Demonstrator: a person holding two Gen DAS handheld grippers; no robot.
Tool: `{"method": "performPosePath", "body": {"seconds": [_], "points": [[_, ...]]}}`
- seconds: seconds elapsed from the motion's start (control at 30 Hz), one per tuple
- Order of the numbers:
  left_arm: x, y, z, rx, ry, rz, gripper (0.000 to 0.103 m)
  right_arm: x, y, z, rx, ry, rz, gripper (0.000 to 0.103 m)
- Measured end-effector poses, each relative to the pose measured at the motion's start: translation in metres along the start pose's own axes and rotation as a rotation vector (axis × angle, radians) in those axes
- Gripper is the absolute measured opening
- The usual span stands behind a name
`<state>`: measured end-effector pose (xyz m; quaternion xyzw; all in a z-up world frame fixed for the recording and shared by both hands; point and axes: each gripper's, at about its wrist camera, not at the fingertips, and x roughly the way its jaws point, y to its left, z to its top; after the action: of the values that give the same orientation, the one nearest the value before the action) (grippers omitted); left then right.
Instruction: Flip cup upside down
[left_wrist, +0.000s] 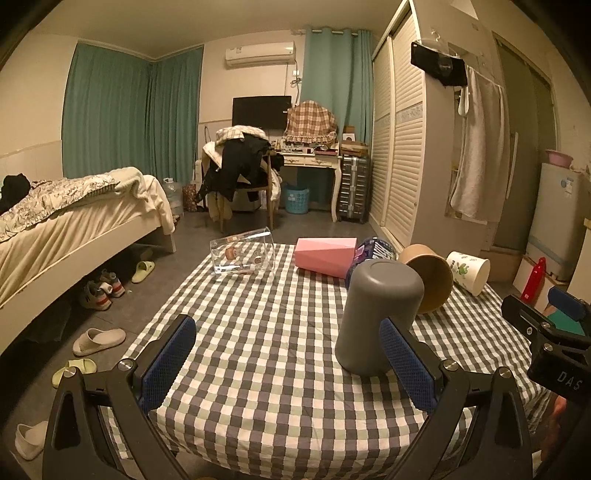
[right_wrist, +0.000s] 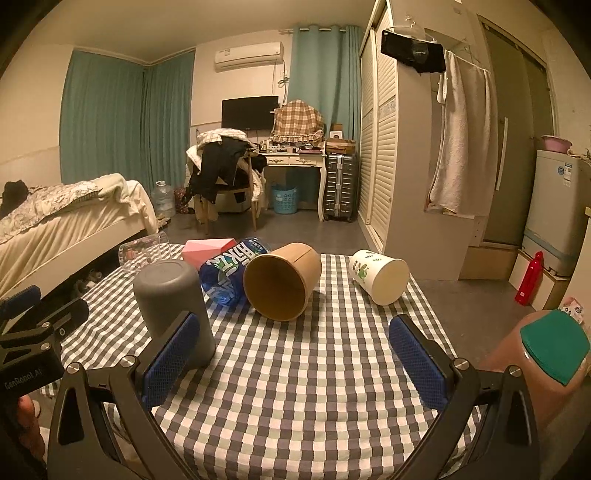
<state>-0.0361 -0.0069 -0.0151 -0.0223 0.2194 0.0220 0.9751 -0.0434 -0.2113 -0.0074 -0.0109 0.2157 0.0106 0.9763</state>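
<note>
Both sets of jaws wide open, empty; grey cup (left_wrist: 376, 314) already inverted, next: square up on brown cup (right_wrist: 282, 280), grip mid-wall.

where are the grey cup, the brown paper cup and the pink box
grey cup (left_wrist: 380, 314): left wrist view, on its side wall, standing mouth down.
brown paper cup (right_wrist: 280, 282): right wrist view, on its inner wall, lying on its side.
pink box (left_wrist: 325, 254): left wrist view, on its front face.

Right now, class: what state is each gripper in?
Left gripper: open, holding nothing; grey cup stands beside its right finger.
Right gripper: open, holding nothing.
</note>
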Motion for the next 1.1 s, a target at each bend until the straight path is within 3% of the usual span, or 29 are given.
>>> {"method": "performPosePath", "body": {"seconds": [1.1], "points": [[0.0001,0.0056,0.0008,-0.008,0.0,0.008,0.103,-0.0017,0.0025,-0.0021,-0.026,0.014,0.001,0.103]]}}
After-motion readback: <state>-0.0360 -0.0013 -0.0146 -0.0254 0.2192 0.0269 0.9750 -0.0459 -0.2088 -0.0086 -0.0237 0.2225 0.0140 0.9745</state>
